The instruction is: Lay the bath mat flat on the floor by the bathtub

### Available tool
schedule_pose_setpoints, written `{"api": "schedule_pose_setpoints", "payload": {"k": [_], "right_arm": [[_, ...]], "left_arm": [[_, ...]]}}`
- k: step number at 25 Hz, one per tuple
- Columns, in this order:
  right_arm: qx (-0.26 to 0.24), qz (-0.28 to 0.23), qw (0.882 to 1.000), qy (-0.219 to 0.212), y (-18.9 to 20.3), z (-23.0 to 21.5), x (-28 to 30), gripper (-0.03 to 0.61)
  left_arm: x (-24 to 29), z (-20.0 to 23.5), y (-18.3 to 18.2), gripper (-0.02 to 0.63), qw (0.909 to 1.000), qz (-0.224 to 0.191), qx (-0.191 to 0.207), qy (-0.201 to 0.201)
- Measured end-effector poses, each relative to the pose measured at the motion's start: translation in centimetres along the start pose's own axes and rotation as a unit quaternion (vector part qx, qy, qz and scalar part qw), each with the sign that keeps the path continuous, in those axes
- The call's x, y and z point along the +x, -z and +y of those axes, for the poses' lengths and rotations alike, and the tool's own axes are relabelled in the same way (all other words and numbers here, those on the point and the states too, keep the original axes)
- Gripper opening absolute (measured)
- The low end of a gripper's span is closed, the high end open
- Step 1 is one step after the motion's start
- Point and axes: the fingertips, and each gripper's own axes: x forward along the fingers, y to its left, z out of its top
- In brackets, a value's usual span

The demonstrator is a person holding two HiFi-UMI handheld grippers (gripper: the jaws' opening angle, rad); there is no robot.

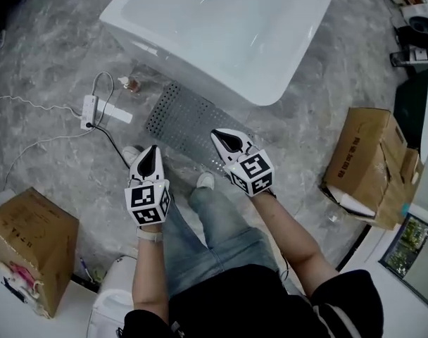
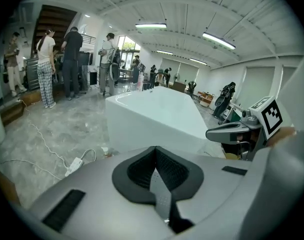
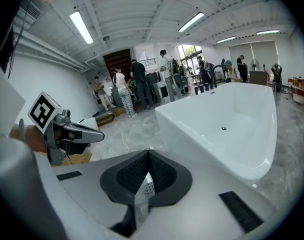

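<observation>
A grey perforated bath mat [image 1: 189,122] hangs over the marble floor just in front of the white bathtub [image 1: 221,34]. My left gripper [image 1: 154,148] is at the mat's near left corner and my right gripper [image 1: 215,134] is at its near edge. Both are raised in front of the person's legs. In the left gripper view the jaws [image 2: 155,150] are shut with a strip of perforated mat [image 2: 162,199] pinched between the pads. The right gripper view shows the same: jaws [image 3: 148,152] shut on a grey mat strip [image 3: 143,196]. The tub [image 3: 227,129] lies beyond.
A white power strip [image 1: 89,111] with trailing cables lies left of the mat, and a small bottle [image 1: 133,84] stands by the tub's corner. Cardboard boxes stand at right [image 1: 372,164] and lower left [image 1: 31,248]. People [image 2: 67,66] stand far behind the tub.
</observation>
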Motion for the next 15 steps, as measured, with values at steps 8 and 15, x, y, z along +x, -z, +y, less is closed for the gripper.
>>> {"api": "schedule_pose_setpoints", "payload": {"k": [8, 15], "right_arm": [[-0.027, -0.018, 0.999, -0.023, -7.3, 2.4, -8.3, 0.026], [-0.026, -0.046, 0.998, -0.017, -14.5, 6.9, -13.2, 0.026]], "left_arm": [[-7.3, -5.5, -8.0, 0.018, 0.9979, -0.025, 0.057, 0.015], [-13.5, -5.8, -14.6, 0.018, 0.9954, -0.051, 0.070, 0.042]]}}
